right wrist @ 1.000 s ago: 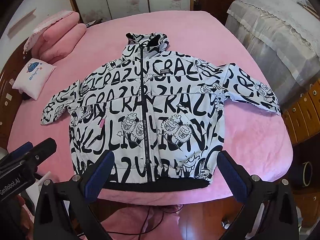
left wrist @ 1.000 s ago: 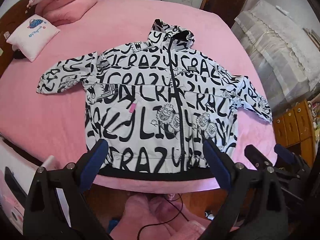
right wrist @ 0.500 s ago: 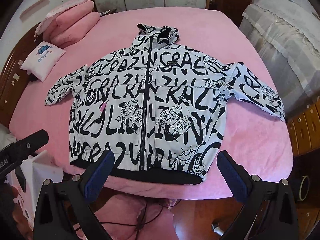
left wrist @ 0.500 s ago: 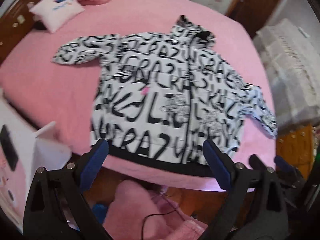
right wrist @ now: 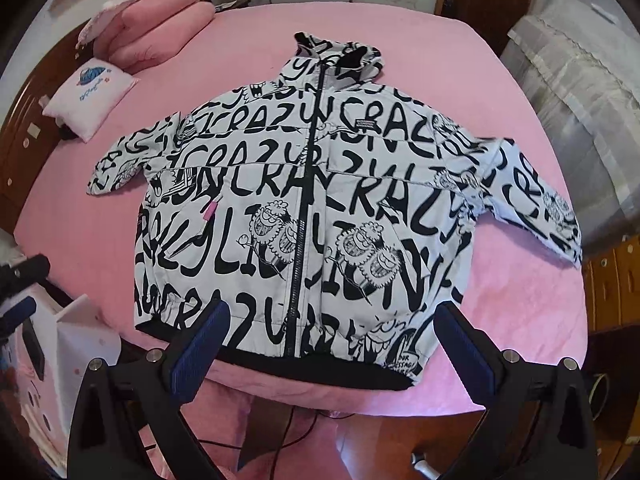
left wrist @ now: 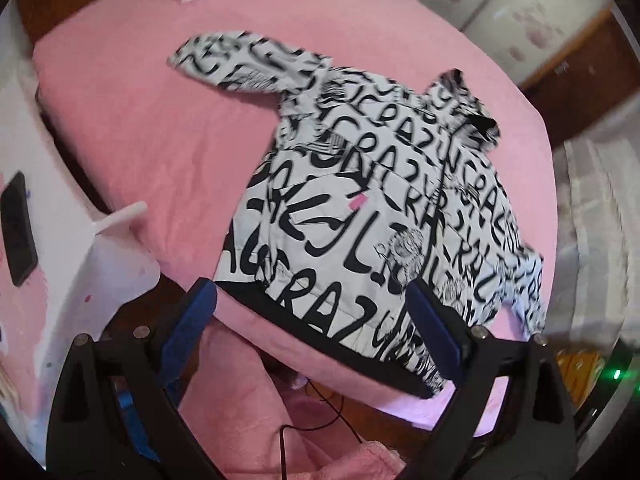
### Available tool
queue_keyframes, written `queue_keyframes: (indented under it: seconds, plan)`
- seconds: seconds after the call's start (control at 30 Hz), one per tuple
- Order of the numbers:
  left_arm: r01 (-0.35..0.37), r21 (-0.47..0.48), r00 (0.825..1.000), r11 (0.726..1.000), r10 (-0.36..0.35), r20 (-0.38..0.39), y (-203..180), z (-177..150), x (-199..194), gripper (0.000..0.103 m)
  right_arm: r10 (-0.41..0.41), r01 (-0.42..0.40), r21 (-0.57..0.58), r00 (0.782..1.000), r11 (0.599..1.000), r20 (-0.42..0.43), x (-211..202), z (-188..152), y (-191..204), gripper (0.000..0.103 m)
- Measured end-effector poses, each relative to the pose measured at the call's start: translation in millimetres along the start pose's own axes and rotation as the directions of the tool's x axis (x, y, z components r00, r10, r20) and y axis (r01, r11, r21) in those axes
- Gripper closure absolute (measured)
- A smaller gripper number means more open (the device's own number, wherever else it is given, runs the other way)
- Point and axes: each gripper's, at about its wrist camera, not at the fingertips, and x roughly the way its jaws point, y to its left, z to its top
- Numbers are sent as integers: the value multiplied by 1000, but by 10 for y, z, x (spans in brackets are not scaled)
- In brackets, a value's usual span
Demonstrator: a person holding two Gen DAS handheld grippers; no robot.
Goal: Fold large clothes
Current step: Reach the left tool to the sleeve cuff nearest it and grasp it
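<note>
A white hooded jacket (right wrist: pixel 312 216) with black lettering lies flat and zipped on the pink bed (right wrist: pixel 520 320), sleeves spread, black hem toward me. In the left wrist view the jacket (left wrist: pixel 360 216) looks tilted, with its left sleeve (left wrist: pixel 240 64) reaching far up-left. My left gripper (left wrist: pixel 312 300) hovers open above the hem's left half, holding nothing. My right gripper (right wrist: pixel 328 320) hangs open over the hem near the zipper (right wrist: pixel 304 208), also empty. The left gripper's tip (right wrist: pixel 24 276) shows at the left edge of the right wrist view.
Pink pillows (right wrist: pixel 160 28) and a small white cushion (right wrist: pixel 90 92) sit at the bed's far left. A white table with a dark phone (left wrist: pixel 18 228) stands left of the bed. A covered piece of furniture (right wrist: pixel 580 92) and wooden drawers (right wrist: pixel 616 280) stand to the right.
My left gripper has swung left and turned, so the jacket now sits tilted and to the right in its view. The right gripper moved slightly closer to the hem.
</note>
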Motion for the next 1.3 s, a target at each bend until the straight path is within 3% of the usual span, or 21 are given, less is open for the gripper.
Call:
queue_keyframes:
  seconds: [0.1, 0.27, 0.37, 0.53, 0.67, 0.77, 0.93, 1.0, 1.1, 1.2, 1.3]
  plan:
    - [-10, -75, 999, 997, 7, -39, 266, 310, 186, 9, -15, 14, -34, 1000, 999, -11, 98, 148, 257, 0]
    - [-71, -103, 993, 992, 61, -102, 688, 979, 630, 9, -46, 43, -78, 998, 996, -47, 367, 453, 845, 0]
    - [-117, -131, 978, 984, 91, -186, 958, 1393, 985, 9, -44, 27, -157, 994, 987, -103, 621, 634, 1341, 0]
    - [-189, -171, 947, 967, 133, -292, 1507, 2127, 1680, 9, -37, 2, -285, 992, 958, -119, 992, 906, 2255, 0]
    - [-170, -285, 946, 943, 75, -316, 1957, 2615, 2075, 9, -2, -36, -339, 994, 940, -111, 1225, 1115, 2816, 0]
    - [-101, -349, 964, 931, 5, -266, 2253, 2956, 2309, 9, 20, -51, -402, 997, 914, -80, 1379, 1310, 3177, 0]
    - [-69, -403, 985, 913, -2, -173, 2671, 3383, 2634, 9, 82, -102, -453, 995, 886, -64, 1631, 1608, 3598, 0]
    - [-38, -435, 989, 899, -29, -146, 2824, 3510, 2777, 11, 93, -109, -468, 994, 877, -56, 1707, 1653, 3676, 0]
    - [9, -499, 994, 867, -61, -88, 3073, 3691, 2954, 22, 66, -96, -469, 995, 878, -79, 1853, 1694, 3751, 0]
    - [92, -563, 994, 821, -109, 4, 3296, 3839, 3089, 25, 65, -103, -436, 993, 894, -101, 1911, 1688, 3717, 0]
    - [82, -579, 996, 811, -85, 22, 3409, 3992, 3227, 28, 62, -110, -410, 990, 905, -127, 1918, 1624, 3614, 0]
